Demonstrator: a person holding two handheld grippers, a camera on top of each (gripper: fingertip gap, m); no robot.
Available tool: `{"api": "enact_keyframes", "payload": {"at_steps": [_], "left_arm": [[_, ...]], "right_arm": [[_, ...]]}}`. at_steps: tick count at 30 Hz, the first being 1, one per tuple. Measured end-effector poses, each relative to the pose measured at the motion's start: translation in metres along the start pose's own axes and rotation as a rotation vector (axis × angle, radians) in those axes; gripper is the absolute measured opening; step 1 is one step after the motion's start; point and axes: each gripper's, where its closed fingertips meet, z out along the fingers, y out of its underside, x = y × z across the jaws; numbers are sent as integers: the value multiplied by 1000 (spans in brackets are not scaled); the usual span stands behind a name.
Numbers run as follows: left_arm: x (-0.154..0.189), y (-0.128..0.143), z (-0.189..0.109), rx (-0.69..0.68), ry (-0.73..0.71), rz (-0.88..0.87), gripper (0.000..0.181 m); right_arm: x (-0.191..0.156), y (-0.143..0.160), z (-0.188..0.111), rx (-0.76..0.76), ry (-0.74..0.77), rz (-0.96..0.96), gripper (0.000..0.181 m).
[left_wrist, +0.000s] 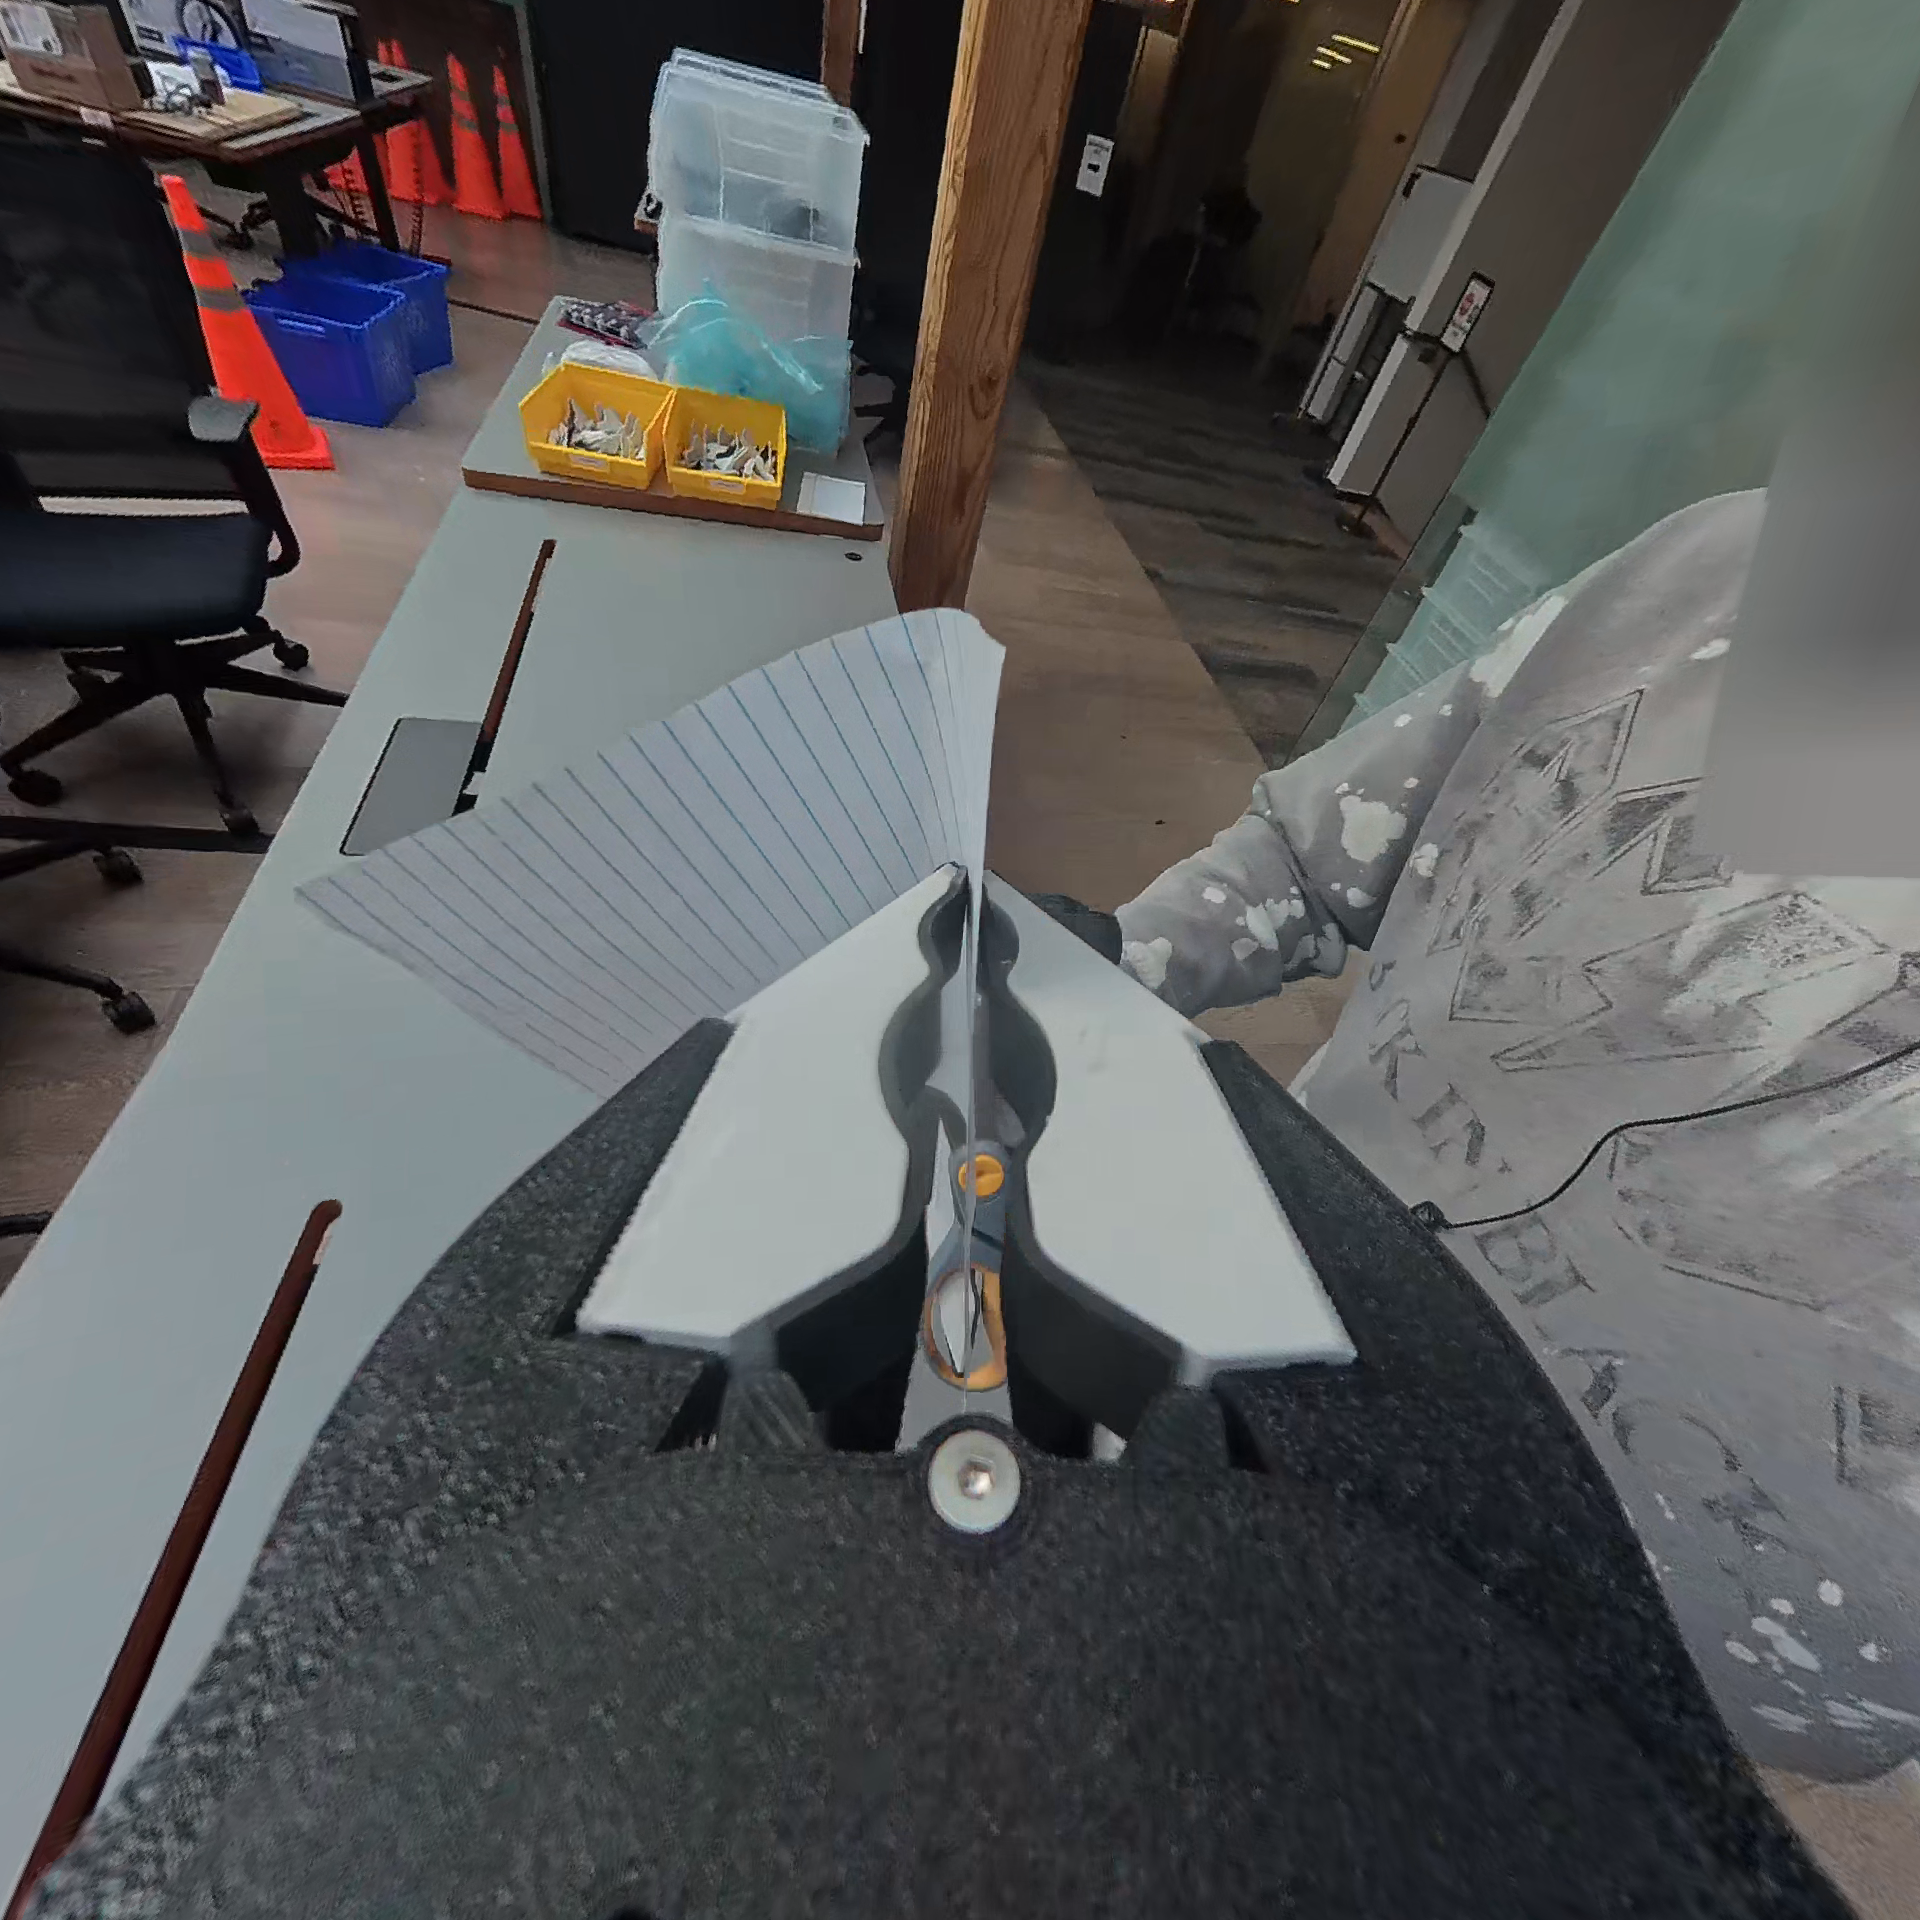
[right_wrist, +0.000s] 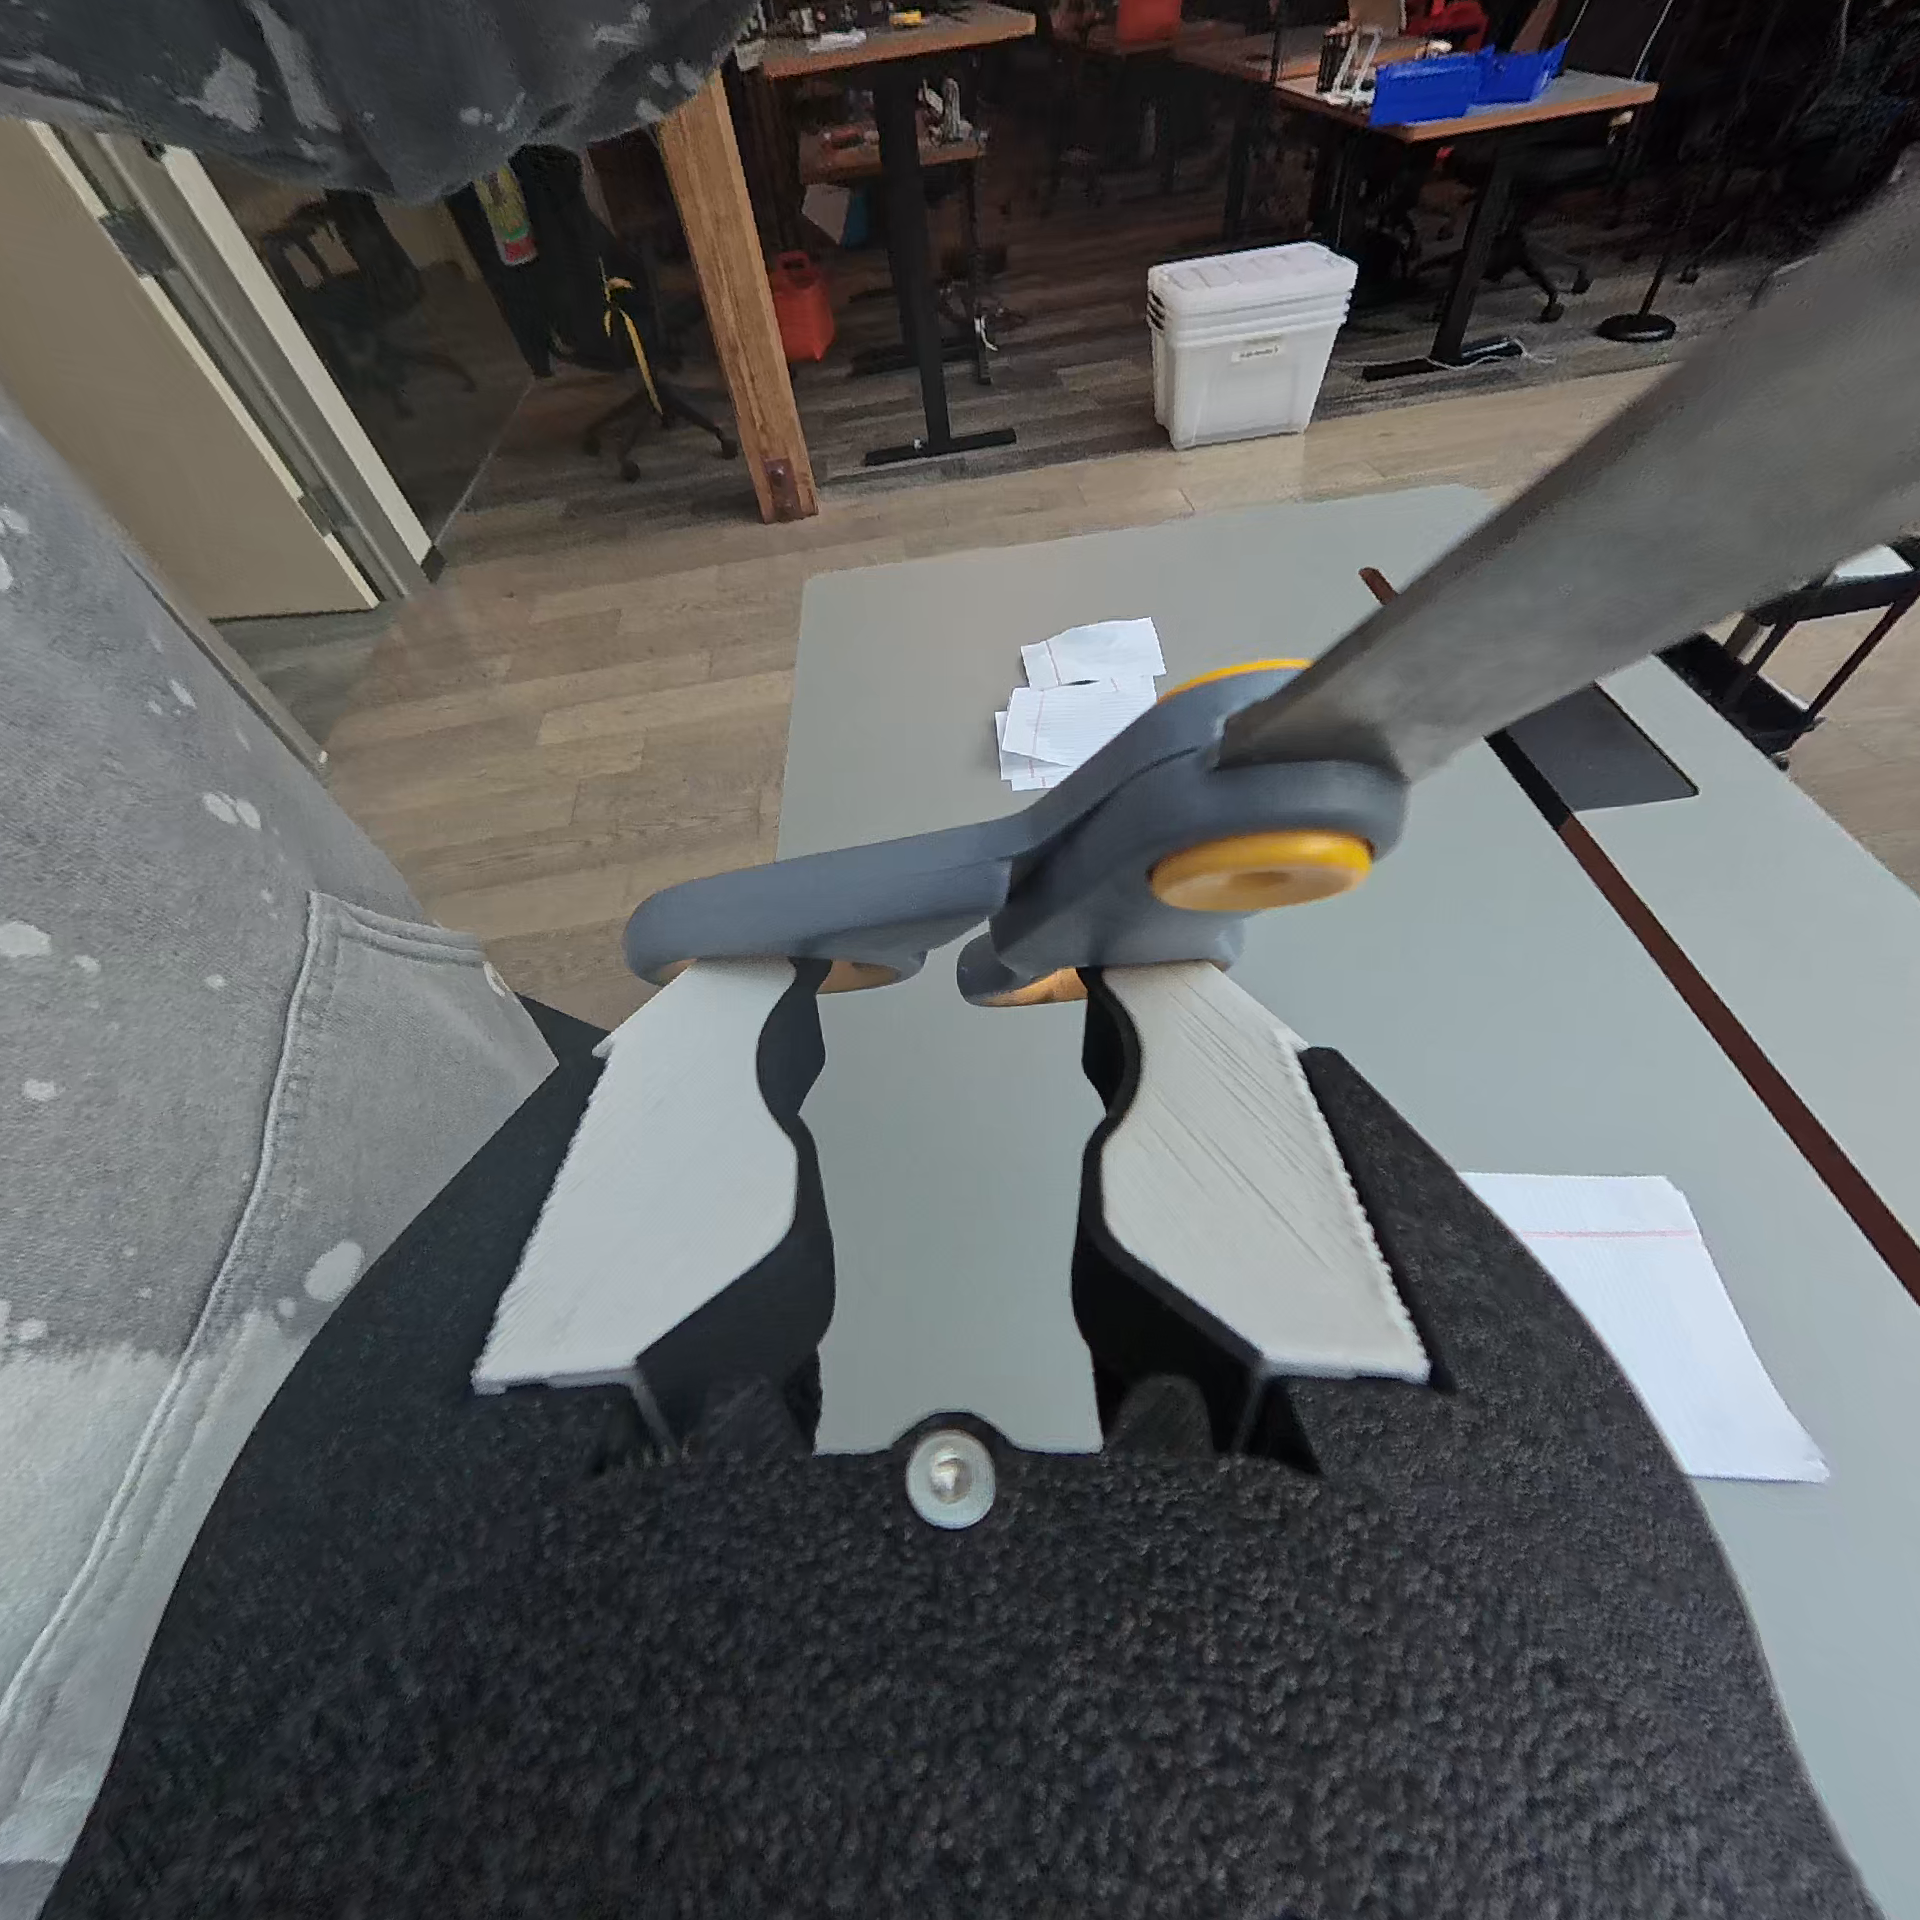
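Note:
My left gripper is shut on a sheet of lined paper, pinched edge-on and held up over the grey table. Below its fingers I see grey-and-orange scissors. In the right wrist view my right gripper has its jaws apart, each fingertip set in one handle loop of the scissors. The steel blade points up to the right. Cut paper scraps lie on the table beyond. Another lined sheet lies at the right.
Two yellow bins and clear plastic drawers stand at the table's far end, beside a wooden post. An office chair and an orange cone stand left. A person's grey sweatshirt is close on the right.

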Motion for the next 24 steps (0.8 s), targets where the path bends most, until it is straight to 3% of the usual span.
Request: {"api": "enact_keyframes", "payload": {"at_steps": [5, 14, 18, 24], "left_arm": [[21, -48, 5, 11, 14, 95, 0], [55, -98, 2, 54, 43, 185, 0], [58, -105, -2, 45, 0, 201, 0], [66, -100, -6, 38, 13, 184, 0]], "right_arm": [[-3, -31, -8, -51, -13, -110, 53], [-15, -62, -12, -80, -41, -184, 55], [-16, -67, -9, -79, -41, -161, 81], [-16, -79, -10, -39, -37, -156, 81]]}}
